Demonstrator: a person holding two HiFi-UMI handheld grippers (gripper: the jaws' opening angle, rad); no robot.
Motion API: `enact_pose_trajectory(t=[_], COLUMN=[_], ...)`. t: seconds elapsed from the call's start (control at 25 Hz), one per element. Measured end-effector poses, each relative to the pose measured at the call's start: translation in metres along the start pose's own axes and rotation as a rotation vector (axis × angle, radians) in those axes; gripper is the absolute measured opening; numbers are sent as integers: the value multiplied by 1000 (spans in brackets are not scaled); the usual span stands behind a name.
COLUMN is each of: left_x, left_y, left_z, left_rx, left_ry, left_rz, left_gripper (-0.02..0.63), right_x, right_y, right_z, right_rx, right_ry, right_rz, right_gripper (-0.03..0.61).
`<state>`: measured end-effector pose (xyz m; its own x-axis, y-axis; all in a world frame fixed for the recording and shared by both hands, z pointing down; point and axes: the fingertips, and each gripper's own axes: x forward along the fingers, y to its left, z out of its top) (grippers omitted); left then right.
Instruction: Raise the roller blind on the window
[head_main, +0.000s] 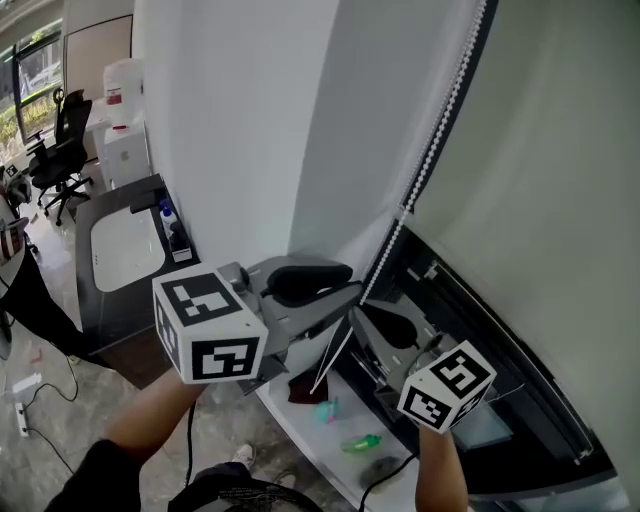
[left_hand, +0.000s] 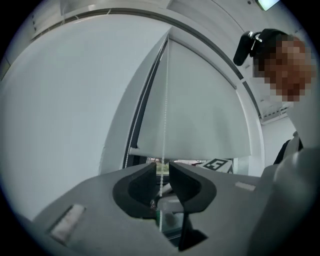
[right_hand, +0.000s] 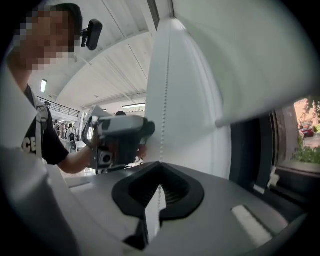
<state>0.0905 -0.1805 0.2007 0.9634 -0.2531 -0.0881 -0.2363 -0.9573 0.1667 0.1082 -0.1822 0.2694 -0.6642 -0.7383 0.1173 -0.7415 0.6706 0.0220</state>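
blind (left_hand: 200, 110) covers most of the window (right_hand: 300, 135); a strip of glass shows under its bottom bar. chain (head_main: 440, 130) hangs along the blind's edge. right gripper (right_hand: 159, 189) clamped on the chain. left gripper (left_hand: 163, 172), higher up, jaws apart; chain runs free between them, nothing held. step in hand: hand-over-hand pull. close left squarely on the beads before right lets go, and pull straight along the chain. probably the raising strand; view unclear.

Grey left gripper (head_main: 352, 287) and right gripper (head_main: 370, 318), black-padded, each carrying a white cube (head_main: 210, 326) with black square markers; black short sleeve (right_hand: 52, 148).
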Motion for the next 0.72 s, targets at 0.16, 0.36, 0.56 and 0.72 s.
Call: enact_pose_trajectory(t=[0.16, 0.36, 0.56, 0.72], left_x=[19, 34, 38, 36], left_y=[-5, -9, -10, -10], left_z=[-4, -3, -2, -8], left_rx=[16, 55, 24, -21], left_ry=[14, 13, 22, 11], left_rz=[-39, -67, -92, -100], left_gripper=[84, 79, 11, 12], right_x=[0, 3, -6, -22], right_y=[7, 10, 9, 22], right_z=[-57, -100, -101, -73], right_rx=[33, 75, 69, 67], right_ry=[87, 141, 186, 123], right_rz=[3, -2, 11, 106], right_gripper=[8, 8, 9, 126])
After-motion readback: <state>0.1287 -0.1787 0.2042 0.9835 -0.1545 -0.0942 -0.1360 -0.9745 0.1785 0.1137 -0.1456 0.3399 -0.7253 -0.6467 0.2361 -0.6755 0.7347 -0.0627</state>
